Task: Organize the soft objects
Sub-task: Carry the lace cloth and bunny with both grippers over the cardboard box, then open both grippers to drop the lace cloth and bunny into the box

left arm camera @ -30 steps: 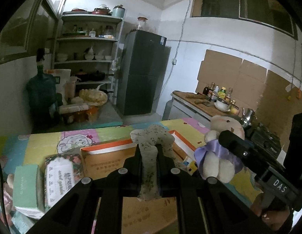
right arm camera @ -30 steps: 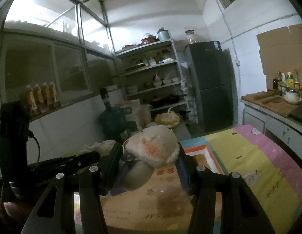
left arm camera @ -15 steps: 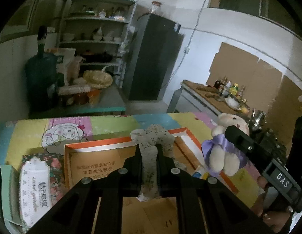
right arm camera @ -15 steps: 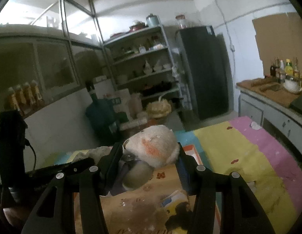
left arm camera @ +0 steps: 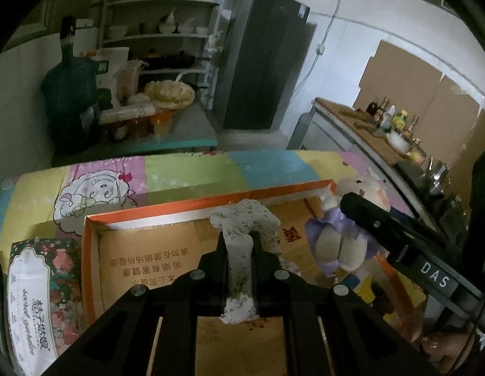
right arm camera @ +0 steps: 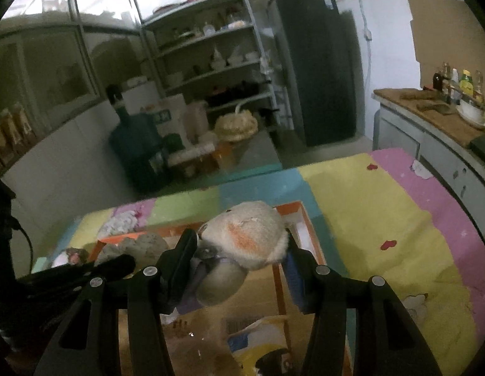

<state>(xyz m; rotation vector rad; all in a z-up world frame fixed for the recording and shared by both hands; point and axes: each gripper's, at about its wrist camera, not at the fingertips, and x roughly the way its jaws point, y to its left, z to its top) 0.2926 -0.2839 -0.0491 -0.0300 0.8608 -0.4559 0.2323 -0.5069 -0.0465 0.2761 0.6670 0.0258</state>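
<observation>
Nearest you, your left gripper [left arm camera: 239, 244] has its fingers pressed together on a floral cloth toy [left arm camera: 242, 228], pinching a narrow limb of it. The toy's long axis runs along the fingers, away from you, with its wider, lobed end poking out beyond the tips over the cardboard box [left arm camera: 142, 250]. It looks light and limp; expect the free end to flop and drag, so a hold nearer its middle would steady it better than this thin strip.

Your right gripper [right arm camera: 239, 250] is clamped on the plush bear [right arm camera: 245, 235], fingers part-way apart with the stuffed body squeezed between them. From the left wrist view the bear [left arm camera: 339, 238] hangs upright over the right side of the box, head toward the far rim, legs toward you, a purple bow at its neck. It should be light, squashy and not slippery; the pads sink in, so grip across the torso rather than the head, which could slip out as the stuffing gives.

Both toys sit above the open box, whose orange rim [left arm camera: 195, 202] lies on the patchwork tablecloth [right arm camera: 367, 206]. Left of the box rests a flowered tissue pack [left arm camera: 38, 288]. Farther off stand a water jug [left arm camera: 70, 94], shelves [right arm camera: 211, 53] and a dark fridge [left arm camera: 261, 59]
</observation>
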